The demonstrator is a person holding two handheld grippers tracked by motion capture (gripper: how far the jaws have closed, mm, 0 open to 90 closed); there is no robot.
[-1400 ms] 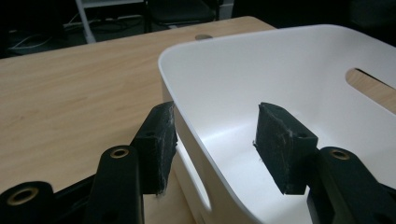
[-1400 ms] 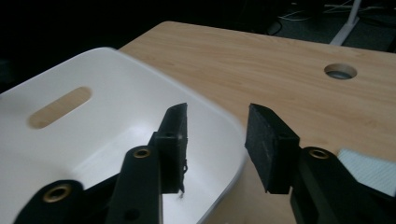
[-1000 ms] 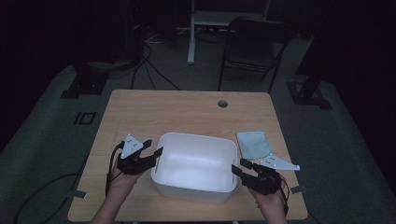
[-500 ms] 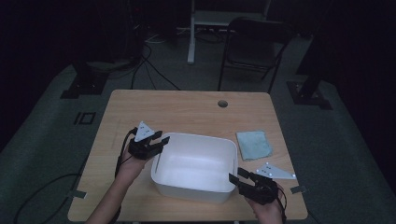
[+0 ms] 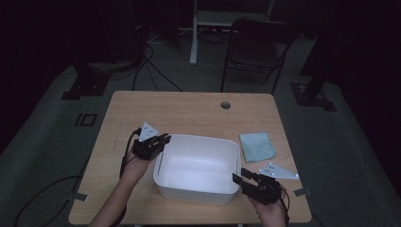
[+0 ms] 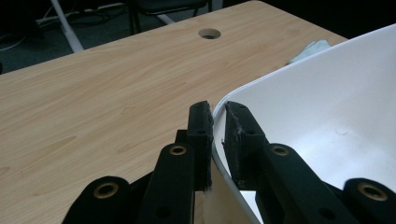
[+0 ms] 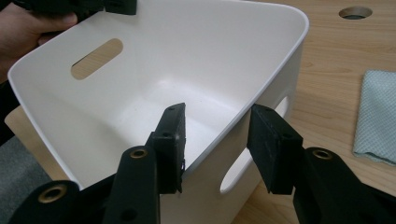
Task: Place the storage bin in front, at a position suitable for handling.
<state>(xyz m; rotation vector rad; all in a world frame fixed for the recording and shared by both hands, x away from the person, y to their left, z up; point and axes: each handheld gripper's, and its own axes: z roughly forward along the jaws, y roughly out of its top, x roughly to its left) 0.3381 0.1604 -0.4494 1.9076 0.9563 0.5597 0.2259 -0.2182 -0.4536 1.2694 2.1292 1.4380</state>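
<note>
White bin (image 5: 196, 165): mid-worktop (image 5: 189, 111), near front edge. Left tool (image 5: 158, 142): just closed, pinching bin's far-left rim. Right tool (image 5: 243, 177): spread astride near-right rim, closing, not pressing. Cloth (image 5: 257, 146): just right of bin; far half open.

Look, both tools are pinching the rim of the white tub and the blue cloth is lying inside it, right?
Not quite. The blue cloth lies on the table beside the white tub, not inside it, as the high view shows. The left tool pinches the rim; the right tool straddles it, pads apart.

Smooth white plastic tub (image 5: 197, 166), wood-grain table (image 5: 179, 113)
</note>
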